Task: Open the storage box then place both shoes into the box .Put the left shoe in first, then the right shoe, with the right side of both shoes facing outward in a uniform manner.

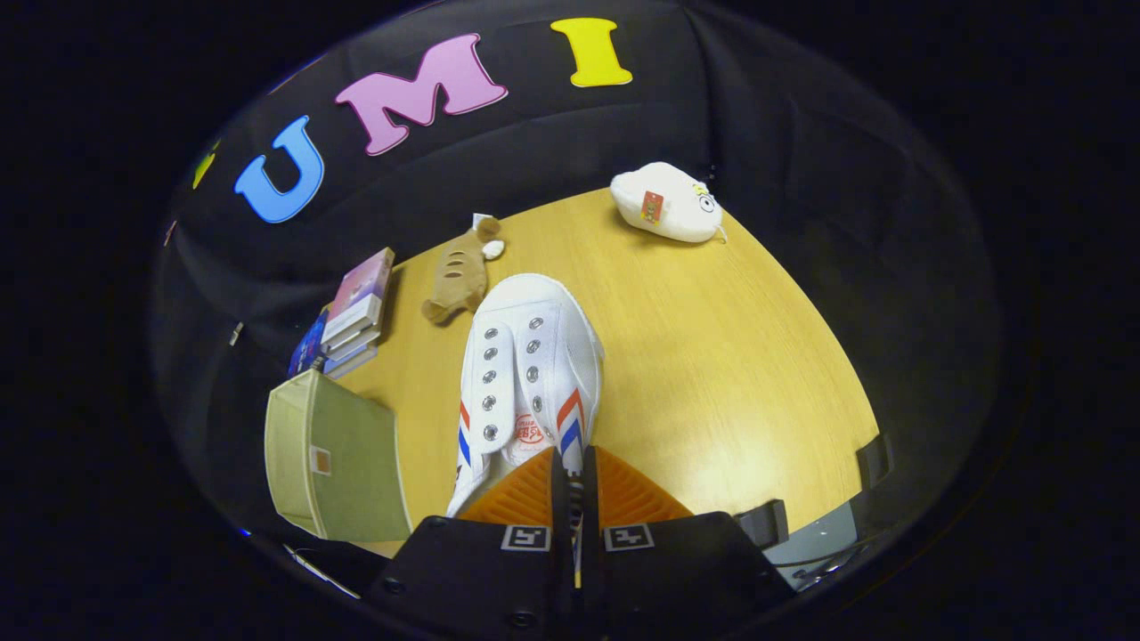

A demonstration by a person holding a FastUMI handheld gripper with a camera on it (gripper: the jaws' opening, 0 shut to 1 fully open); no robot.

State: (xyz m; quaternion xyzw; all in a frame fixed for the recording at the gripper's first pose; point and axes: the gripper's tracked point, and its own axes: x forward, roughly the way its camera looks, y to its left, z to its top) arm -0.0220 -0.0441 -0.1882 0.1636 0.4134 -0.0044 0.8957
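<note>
Yellow wood-grain table (712, 356) spreads under everything, backed by the booth's black cloth wall. Toward the far edge lie a white plush toy (668, 203) and, well apart from it, a brown plush toy (459, 276); a stack of books (354, 316) sits near the brown one. A pale green storage box (334, 458) stands nearer, just beside the shoe.

White canvas shoe (530, 374), with red and blue stripes on its sides, runs lengthwise straight away from the gripper (572, 481), toe pointing toward the far wall, eyelets facing up. Its heel end sits between the orange fingers (525, 494), which are drawn almost together and pinch the rear of the shoe.
</note>
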